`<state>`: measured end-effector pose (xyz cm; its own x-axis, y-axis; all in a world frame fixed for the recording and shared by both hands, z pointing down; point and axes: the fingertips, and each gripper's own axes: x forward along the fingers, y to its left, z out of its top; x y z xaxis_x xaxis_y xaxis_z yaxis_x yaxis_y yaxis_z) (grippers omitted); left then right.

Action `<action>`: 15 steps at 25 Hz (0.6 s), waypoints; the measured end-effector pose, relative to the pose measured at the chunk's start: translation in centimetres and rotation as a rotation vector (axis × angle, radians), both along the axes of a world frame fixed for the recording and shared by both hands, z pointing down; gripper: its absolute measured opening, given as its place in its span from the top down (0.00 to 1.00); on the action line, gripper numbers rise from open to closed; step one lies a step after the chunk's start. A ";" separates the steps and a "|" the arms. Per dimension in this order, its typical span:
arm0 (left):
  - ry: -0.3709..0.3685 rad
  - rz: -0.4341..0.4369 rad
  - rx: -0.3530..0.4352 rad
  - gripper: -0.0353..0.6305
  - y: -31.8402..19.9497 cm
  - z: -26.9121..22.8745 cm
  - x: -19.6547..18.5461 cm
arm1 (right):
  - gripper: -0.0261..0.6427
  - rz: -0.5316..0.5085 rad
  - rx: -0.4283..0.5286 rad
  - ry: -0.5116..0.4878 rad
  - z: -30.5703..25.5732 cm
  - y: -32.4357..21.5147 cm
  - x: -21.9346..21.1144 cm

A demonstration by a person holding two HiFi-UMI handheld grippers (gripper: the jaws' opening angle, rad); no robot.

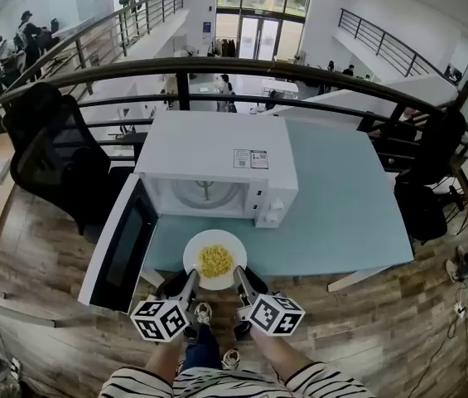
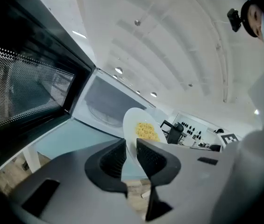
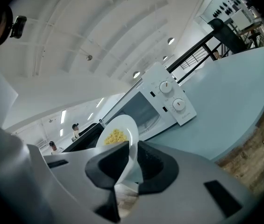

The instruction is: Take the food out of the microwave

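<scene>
A white plate (image 1: 214, 258) with a heap of yellow food (image 1: 215, 260) hangs over the front edge of the pale blue table (image 1: 341, 214), just outside the white microwave (image 1: 217, 166). My left gripper (image 1: 192, 279) is shut on the plate's near-left rim and my right gripper (image 1: 239, 275) is shut on its near-right rim. In the left gripper view the plate (image 2: 141, 129) stands edge-on between the dark pads (image 2: 114, 158). The right gripper view shows the plate (image 3: 120, 136) pinched the same way, with the microwave (image 3: 162, 101) behind.
The microwave door (image 1: 120, 247) hangs open to the left, reaching past the table's front edge. Its cavity with the glass turntable (image 1: 205, 194) holds nothing. Black office chairs (image 1: 55, 160) stand at the left and a railing (image 1: 242, 69) runs behind the table.
</scene>
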<state>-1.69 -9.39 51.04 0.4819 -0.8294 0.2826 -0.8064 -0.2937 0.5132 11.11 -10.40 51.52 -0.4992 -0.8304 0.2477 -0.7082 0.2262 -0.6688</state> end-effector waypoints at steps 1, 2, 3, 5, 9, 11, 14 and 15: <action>-0.002 0.002 -0.001 0.82 0.4 0.0 0.1 | 0.86 -0.002 -0.002 -0.001 0.0 0.4 0.1; -0.004 0.004 -0.001 0.82 0.8 0.0 0.2 | 0.86 -0.005 -0.003 -0.001 0.1 0.8 0.2; -0.007 0.005 -0.001 0.82 1.1 0.0 0.3 | 0.86 -0.007 -0.004 -0.001 0.1 1.1 0.3; -0.009 0.006 0.000 0.82 1.8 0.0 0.5 | 0.86 -0.011 -0.006 0.002 0.2 1.7 0.5; -0.007 0.010 0.000 0.82 3.1 -0.1 0.7 | 0.86 -0.015 -0.006 0.010 0.0 3.1 0.7; -0.007 0.014 -0.003 0.82 3.8 0.0 0.9 | 0.86 -0.014 -0.011 0.012 0.0 3.8 0.9; -0.006 0.016 -0.014 0.82 4.8 0.4 1.0 | 0.86 -0.017 -0.021 0.013 0.4 4.8 1.0; -0.005 0.016 -0.018 0.82 5.1 0.5 1.0 | 0.86 -0.018 -0.024 0.015 0.6 5.1 1.0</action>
